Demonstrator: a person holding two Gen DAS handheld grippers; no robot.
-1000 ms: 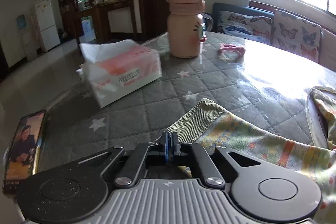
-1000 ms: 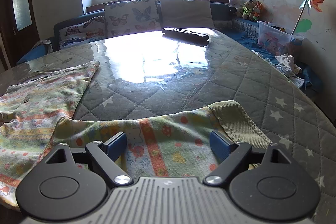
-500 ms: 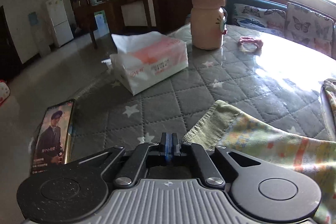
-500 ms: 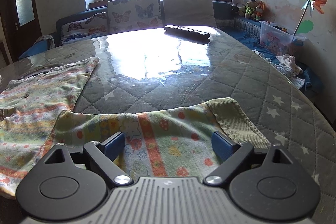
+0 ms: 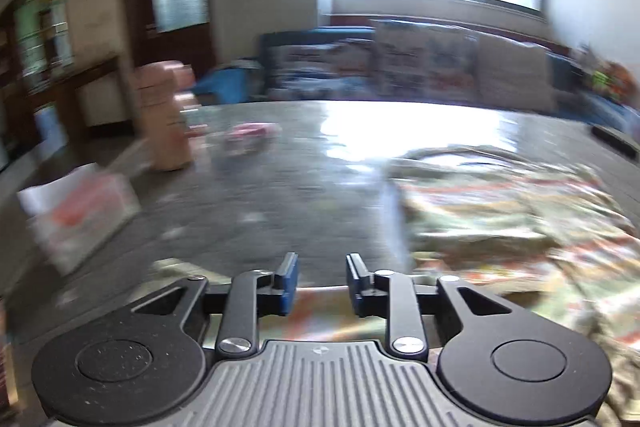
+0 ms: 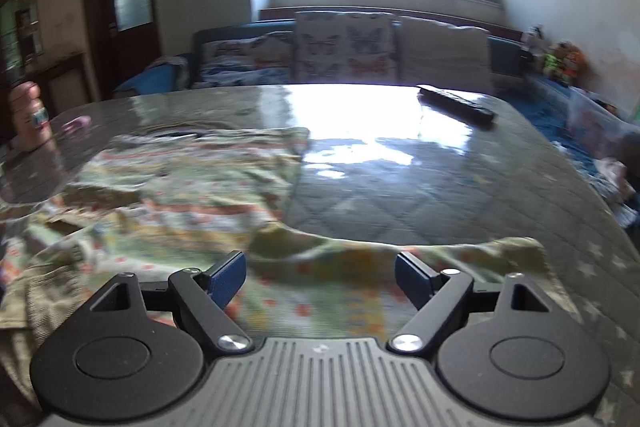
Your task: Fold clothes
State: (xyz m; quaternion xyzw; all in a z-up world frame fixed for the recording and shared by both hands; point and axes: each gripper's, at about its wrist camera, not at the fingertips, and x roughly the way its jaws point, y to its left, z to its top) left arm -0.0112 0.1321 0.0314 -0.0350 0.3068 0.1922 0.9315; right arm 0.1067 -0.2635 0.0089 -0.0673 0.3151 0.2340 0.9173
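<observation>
- Spread across the near half of the quilted grey star-patterned desk (image 6: 400,195) lies the pale green child's garment with orange and yellow print (image 6: 192,187); its body sits to the left in the right wrist view, and one sleeve with a ribbed olive cuff (image 6: 520,251) runs out to the right along the near edge.
- Right tongs (image 6: 320,273) hang just above that sleeve with the jaws wide apart and nothing between the blue pads (image 6: 230,273).
- Left tongs (image 5: 318,283) show a narrower gap, also gripping nothing, over the garment's near edge; heavy blur in that view hides whether the pads touch cloth.
- Judging by the lie of the cloth, the step in hand is taking the outstretched sleeve to fold it in over the body. It would go best with a grip close to the cuff, catching the sleeve's whole thickness, then a low carry leftward so the sleeve lands flat and the body is not dragged.
- Only the left wrist view shows the white and red tissue pack (image 5: 76,211); the tall pink flask (image 5: 166,123) and the small pink ring-shaped item (image 5: 252,131) stand further along that side.
- Only the right wrist view shows the sleeve's cuff, and it shows the long black remote control (image 6: 456,103) on the far desk more plainly.
</observation>
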